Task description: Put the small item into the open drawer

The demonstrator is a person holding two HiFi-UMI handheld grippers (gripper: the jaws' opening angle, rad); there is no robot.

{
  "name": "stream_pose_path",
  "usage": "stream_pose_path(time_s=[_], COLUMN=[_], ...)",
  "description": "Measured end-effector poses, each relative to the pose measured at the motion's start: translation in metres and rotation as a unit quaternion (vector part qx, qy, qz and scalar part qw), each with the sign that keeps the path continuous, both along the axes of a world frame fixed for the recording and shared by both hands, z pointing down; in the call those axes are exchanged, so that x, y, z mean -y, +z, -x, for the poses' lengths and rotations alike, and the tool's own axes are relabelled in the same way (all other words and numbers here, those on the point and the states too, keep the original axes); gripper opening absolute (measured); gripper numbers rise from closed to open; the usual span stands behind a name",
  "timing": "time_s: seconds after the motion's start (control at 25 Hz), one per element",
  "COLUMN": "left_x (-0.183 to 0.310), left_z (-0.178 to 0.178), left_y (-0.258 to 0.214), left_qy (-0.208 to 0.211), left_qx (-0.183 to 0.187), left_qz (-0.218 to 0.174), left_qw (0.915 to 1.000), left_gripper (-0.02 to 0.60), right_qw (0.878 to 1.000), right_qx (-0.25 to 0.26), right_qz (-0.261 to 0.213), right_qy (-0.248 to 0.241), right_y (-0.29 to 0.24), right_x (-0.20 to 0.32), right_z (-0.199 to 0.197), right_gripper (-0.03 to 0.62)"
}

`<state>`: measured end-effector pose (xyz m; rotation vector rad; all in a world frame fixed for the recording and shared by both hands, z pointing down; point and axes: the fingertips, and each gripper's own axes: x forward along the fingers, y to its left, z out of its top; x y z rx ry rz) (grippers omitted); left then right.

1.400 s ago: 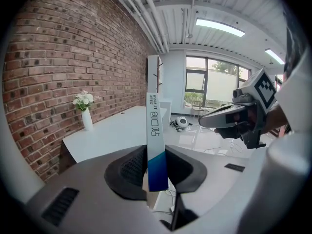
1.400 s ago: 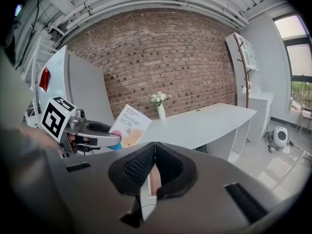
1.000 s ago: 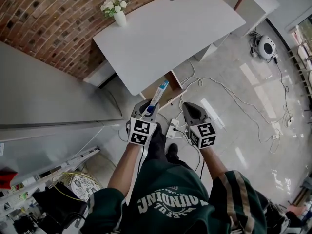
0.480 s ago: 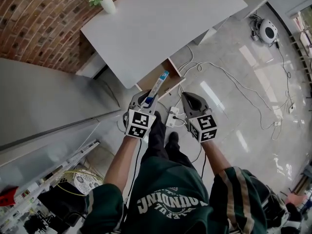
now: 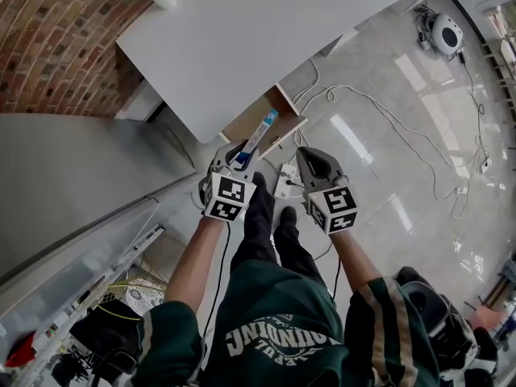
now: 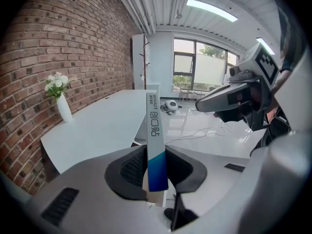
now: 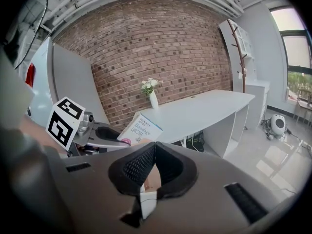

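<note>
Box (image 5: 258, 134), in the head view, sticks up from the left claw (image 5: 235, 158) near the open drawer (image 5: 282, 107) under the desk (image 5: 258, 31); the left gripper view shows pads clamping its blue end; the right gripper view shows the right claw (image 7: 155, 146) closed, empty.

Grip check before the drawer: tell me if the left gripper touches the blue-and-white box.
Touching. The left gripper view shows the left gripper clamping the box on both sides.
</note>
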<state>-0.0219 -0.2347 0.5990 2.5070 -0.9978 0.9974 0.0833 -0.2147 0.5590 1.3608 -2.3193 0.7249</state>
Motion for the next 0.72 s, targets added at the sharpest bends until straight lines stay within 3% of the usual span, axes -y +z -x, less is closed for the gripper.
stream_pose_path(time_s=[0.52,0.72], left_x=[0.012,0.021], left_z=[-0.001,-0.007], left_y=[0.092,0.116], left_qy=[0.041,0.060], left_qx=[0.047,0.057], left_qz=[0.047,0.048], left_qw=[0.9970,0.9954], left_gripper=[0.100,0.100], right_qw=[0.999,0.997], right_qx=[0.001,0.005], right_qz=[0.037,0.046], right_qy=[0.036,0.055], right_y=[0.043,0.056], right_x=[0.000,-0.001], right_z=[-0.007,-0.011], right_gripper=[0.025,0.025])
